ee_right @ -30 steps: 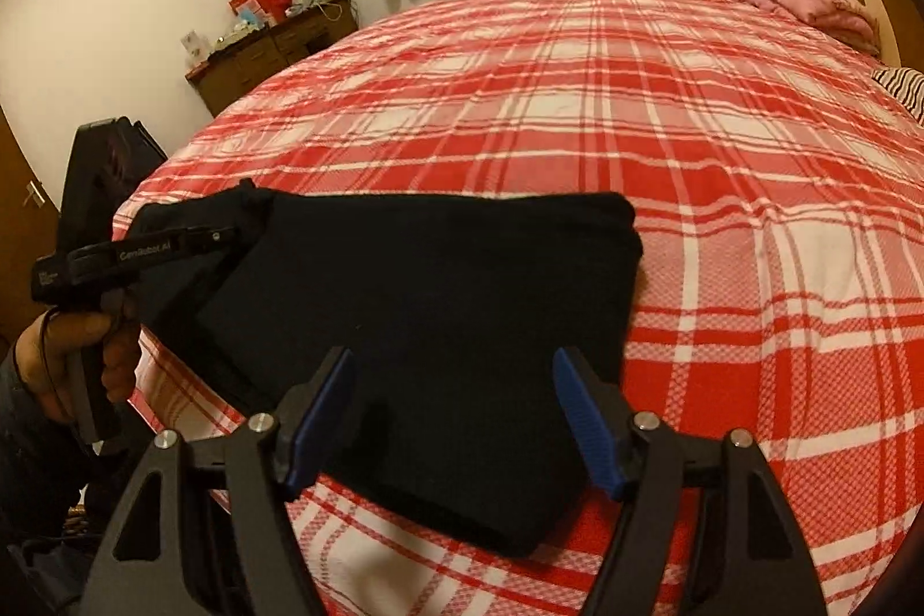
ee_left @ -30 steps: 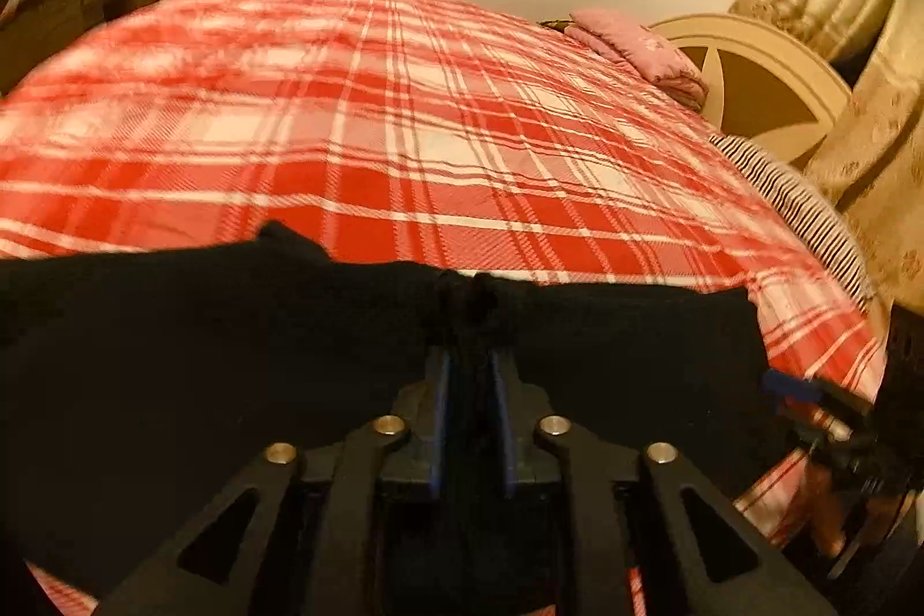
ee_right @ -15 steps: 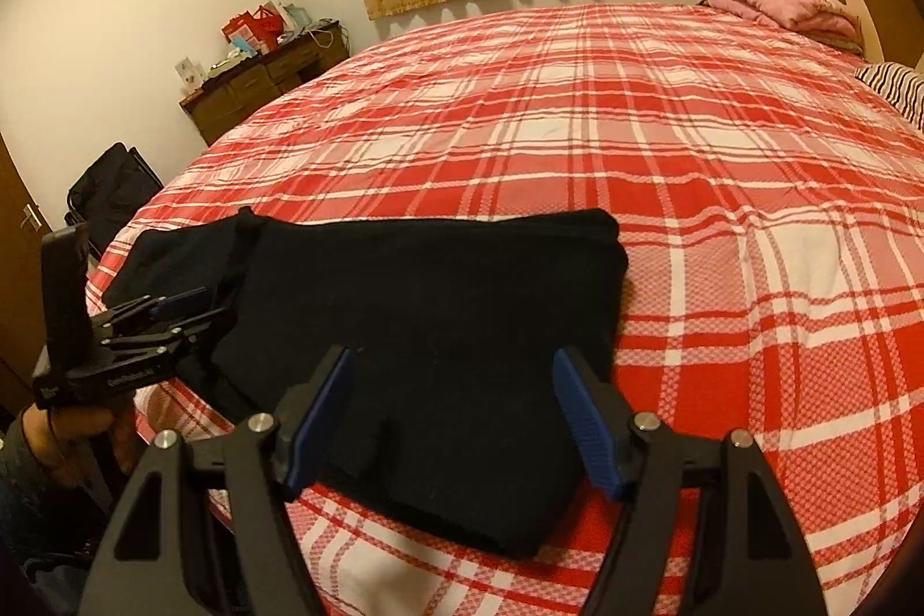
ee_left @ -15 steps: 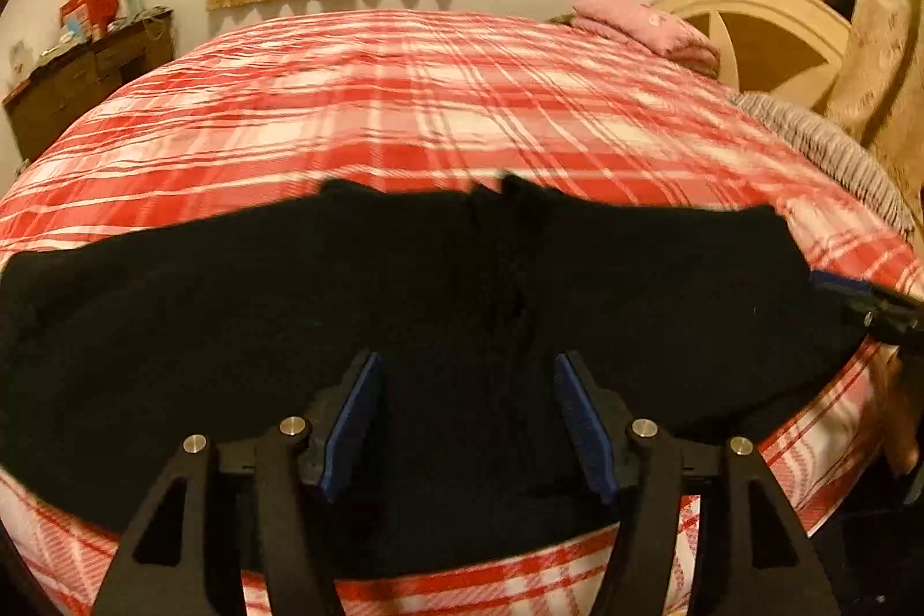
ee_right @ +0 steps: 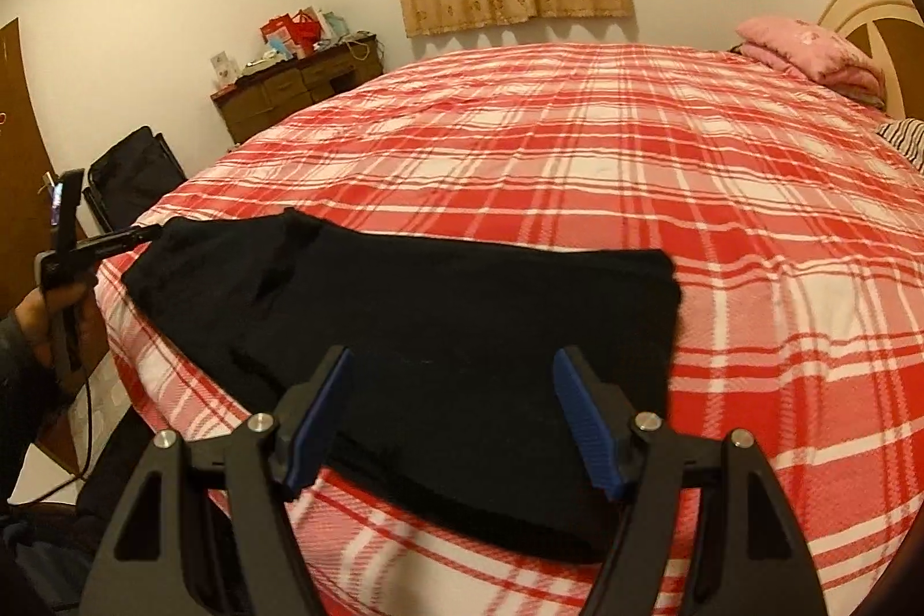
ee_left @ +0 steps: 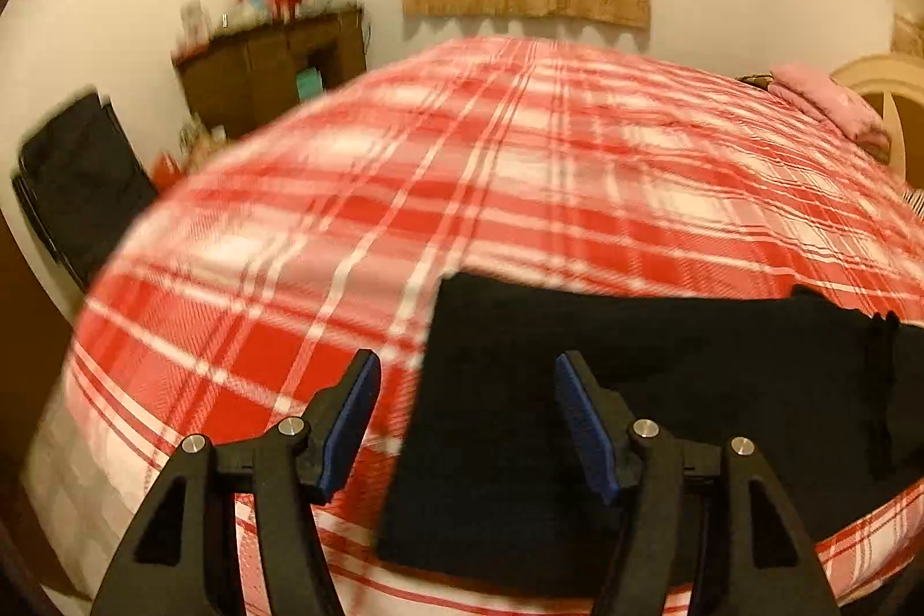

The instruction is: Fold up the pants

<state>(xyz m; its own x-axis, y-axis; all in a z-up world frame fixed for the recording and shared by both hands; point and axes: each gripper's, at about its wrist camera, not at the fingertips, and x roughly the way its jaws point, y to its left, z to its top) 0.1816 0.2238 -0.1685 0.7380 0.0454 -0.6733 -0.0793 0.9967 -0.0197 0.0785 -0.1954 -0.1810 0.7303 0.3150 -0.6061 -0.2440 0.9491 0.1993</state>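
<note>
Black pants (ee_right: 462,321) lie folded flat near the front edge of the bed with the red plaid cover (ee_right: 577,142). In the left wrist view the pants (ee_left: 606,385) fill the lower right. My left gripper (ee_left: 468,420) is open and empty, above the pants' left edge. It also shows in the right wrist view (ee_right: 124,238), held in a hand at the far left by the pants' end. My right gripper (ee_right: 450,414) is open and empty, just above the pants' near edge.
A pink pillow (ee_right: 808,53) and a cream headboard (ee_right: 866,10) are at the far right. A wooden dresser (ee_right: 294,90) and a black bag (ee_right: 133,177) stand by the wall at the left. The bed's front edge drops off below the pants.
My left gripper let go of the pants, opened, and swung left toward the pants' end. My right gripper stayed open and pulled back a little.
</note>
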